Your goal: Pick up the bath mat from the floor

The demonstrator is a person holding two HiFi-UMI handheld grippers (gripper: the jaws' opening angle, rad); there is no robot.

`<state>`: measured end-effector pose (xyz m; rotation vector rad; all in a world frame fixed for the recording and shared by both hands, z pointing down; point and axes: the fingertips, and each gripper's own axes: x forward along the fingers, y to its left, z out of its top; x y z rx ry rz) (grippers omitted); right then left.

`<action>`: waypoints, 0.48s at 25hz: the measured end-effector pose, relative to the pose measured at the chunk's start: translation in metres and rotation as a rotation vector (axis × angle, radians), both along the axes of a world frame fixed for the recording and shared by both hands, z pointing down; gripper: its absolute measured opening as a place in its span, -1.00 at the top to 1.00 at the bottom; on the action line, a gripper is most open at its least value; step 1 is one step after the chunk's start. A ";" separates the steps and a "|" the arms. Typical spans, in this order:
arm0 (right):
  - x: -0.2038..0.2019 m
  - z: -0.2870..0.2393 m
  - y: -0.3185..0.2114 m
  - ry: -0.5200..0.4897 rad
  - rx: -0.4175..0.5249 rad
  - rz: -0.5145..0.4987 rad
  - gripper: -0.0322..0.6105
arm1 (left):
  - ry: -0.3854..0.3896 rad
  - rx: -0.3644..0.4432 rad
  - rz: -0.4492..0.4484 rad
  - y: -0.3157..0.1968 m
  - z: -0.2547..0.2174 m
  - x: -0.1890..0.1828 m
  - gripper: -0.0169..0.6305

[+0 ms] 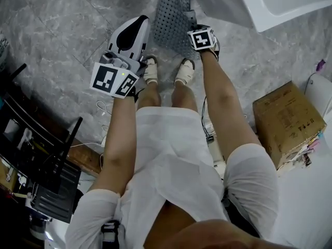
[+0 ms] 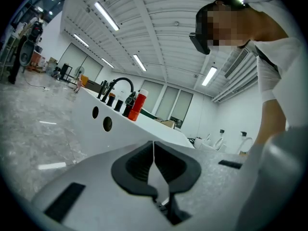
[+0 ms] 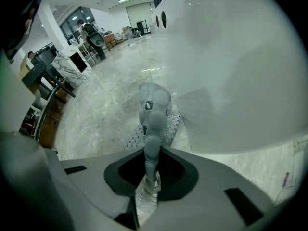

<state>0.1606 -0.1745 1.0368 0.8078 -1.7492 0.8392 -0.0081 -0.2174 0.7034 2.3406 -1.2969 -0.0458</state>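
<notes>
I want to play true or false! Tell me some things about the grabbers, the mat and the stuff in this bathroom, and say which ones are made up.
1. The right gripper is pinching the grey bath mat. True.
2. The left gripper holds the mat too. False: its jaws are shut together with nothing between them.
3. A cardboard box sits on the floor to the person's right. True.
4. The bottle on the bathtub rim is blue. False: it is red.
5. The mat is smooth, with no holes. False: it is full of little holes.
</notes>
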 end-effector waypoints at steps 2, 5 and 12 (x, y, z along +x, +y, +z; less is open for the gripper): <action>-0.004 -0.014 0.002 -0.001 -0.008 -0.011 0.70 | -0.001 -0.009 -0.020 0.001 -0.011 -0.007 0.90; -0.013 -0.035 0.008 -0.003 -0.024 -0.037 0.71 | 0.006 -0.022 -0.049 0.003 -0.031 -0.016 0.90; -0.033 -0.088 0.014 -0.008 -0.038 -0.036 0.71 | 0.000 -0.036 -0.085 0.014 -0.080 -0.035 0.90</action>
